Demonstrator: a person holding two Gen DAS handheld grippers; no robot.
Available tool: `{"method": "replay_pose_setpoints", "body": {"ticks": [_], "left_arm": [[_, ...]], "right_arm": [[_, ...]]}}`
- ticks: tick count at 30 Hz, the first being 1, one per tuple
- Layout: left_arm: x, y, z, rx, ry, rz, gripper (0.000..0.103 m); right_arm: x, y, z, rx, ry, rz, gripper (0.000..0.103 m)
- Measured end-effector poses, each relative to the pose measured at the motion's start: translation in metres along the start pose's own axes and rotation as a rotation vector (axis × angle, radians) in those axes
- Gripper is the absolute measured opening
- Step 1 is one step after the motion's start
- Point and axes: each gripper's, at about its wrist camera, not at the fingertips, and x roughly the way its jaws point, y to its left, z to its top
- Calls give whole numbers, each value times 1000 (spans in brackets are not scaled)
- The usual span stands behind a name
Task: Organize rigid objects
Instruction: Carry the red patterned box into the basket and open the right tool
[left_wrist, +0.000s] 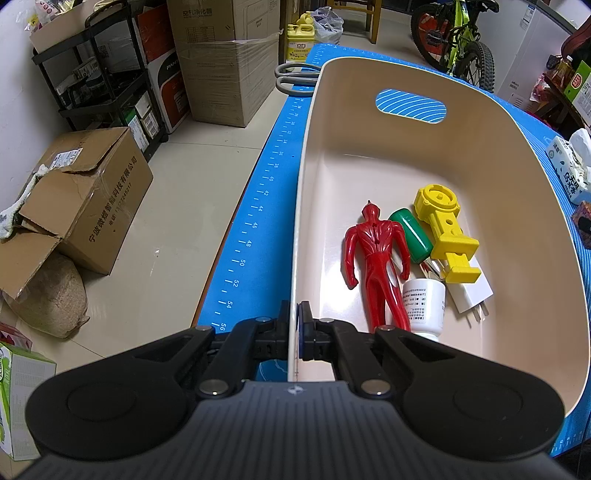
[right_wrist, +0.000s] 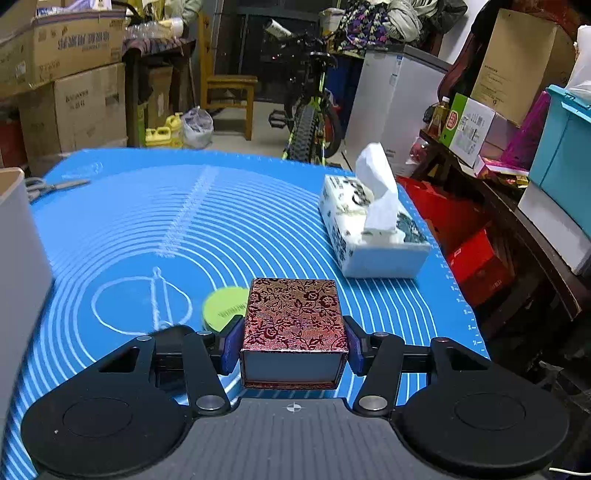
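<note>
Left wrist view alone shows the left gripper (left_wrist: 294, 317) clamping the beige bin's wall (left_wrist: 301, 206); right gripper (right_wrist: 293, 345) clamps a floral brocade box (right_wrist: 294, 315)

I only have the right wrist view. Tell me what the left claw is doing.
Observer: The left claw is shut on the near wall of the beige bin.
Operator: List what's inside that bin.
Observer: A red figure, a green capsule, a yellow plastic toy, a white bottle and a white plug adapter, all at the near end.
Operator: Say where the bin has room.
Observer: Its far end, below the handle slot, holds nothing.
</note>
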Motion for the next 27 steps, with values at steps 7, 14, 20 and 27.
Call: {"method": "replay_pose_setpoints", "body": {"ticks": [7,14,20,27], "left_arm": [[0,1,1,1,1,6,5],[-1,1,2,1,3,8,5],[-1,-1,2,-1,4,11,5],[0,-1,2,0,4,13,5]], "right_arm": [[-40,11,18,23,-101,76,59],[-85,44,34,12,-209,180,59],[-112,80,41,-47,-240,273,59],[-126,131,39,-116,-212,366,59]]}}
